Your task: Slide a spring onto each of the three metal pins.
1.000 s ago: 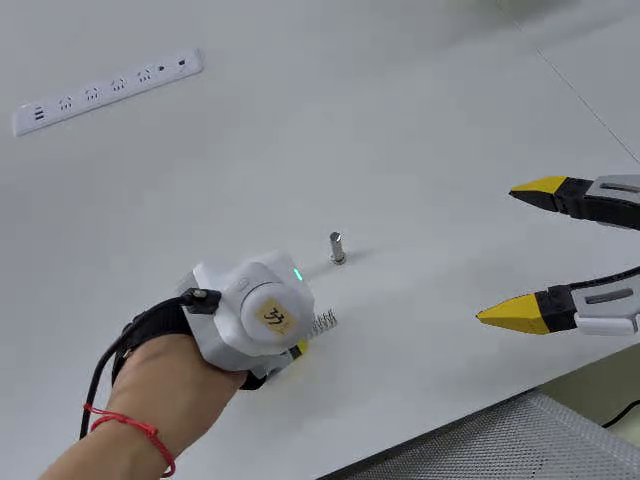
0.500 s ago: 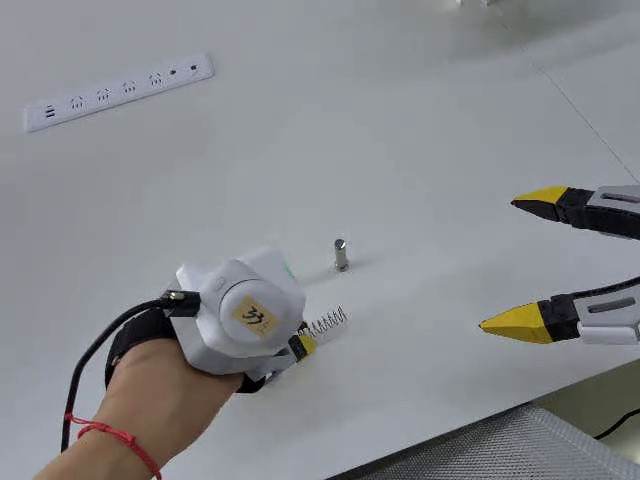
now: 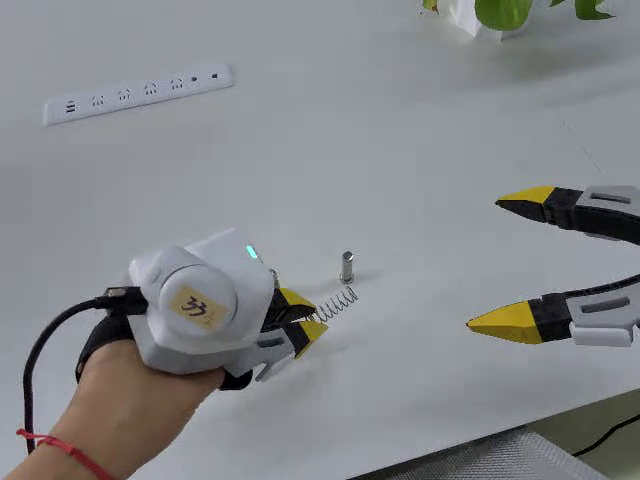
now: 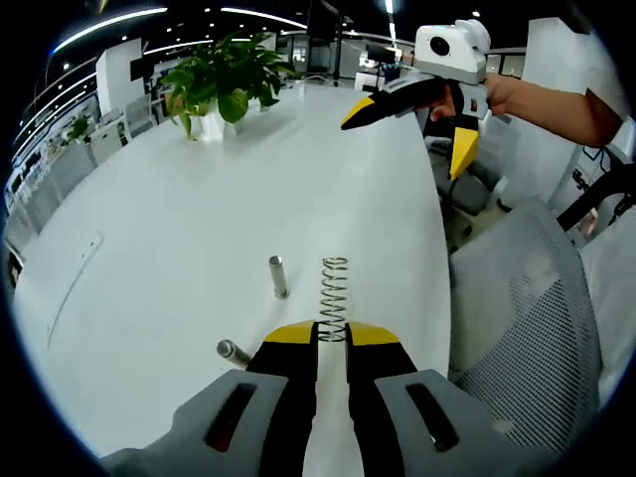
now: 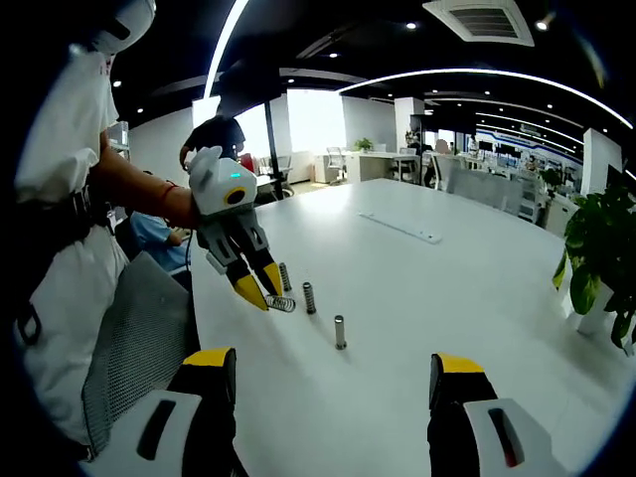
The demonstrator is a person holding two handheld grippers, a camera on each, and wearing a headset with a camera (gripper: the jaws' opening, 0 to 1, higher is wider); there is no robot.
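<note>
A small coil spring (image 3: 338, 302) sticks out of my left gripper (image 3: 312, 318), which is shut on its near end just above the white table. The spring's free end points toward an upright metal pin (image 3: 347, 267); a second pin (image 3: 273, 273) peeks out behind the gripper body. In the left gripper view the spring (image 4: 333, 296) rises from the shut jaws, with one pin (image 4: 278, 276) left of it and another (image 4: 234, 351) nearer. The right gripper view has three pins (image 5: 308, 297) in a row beside the spring (image 5: 281, 303). My right gripper (image 3: 505, 262) hangs open and holds nothing, well right of the pins.
A white power strip (image 3: 140, 92) lies at the far left of the table (image 3: 420, 140). A potted plant (image 3: 505, 12) stands at the far right corner. A grey mesh chair (image 3: 480, 468) sits below the table's near edge.
My left gripper has risen off the table and tilted, with the spring now held out of its jaws near the pin. The right gripper has barely moved. The headset view has shifted.
</note>
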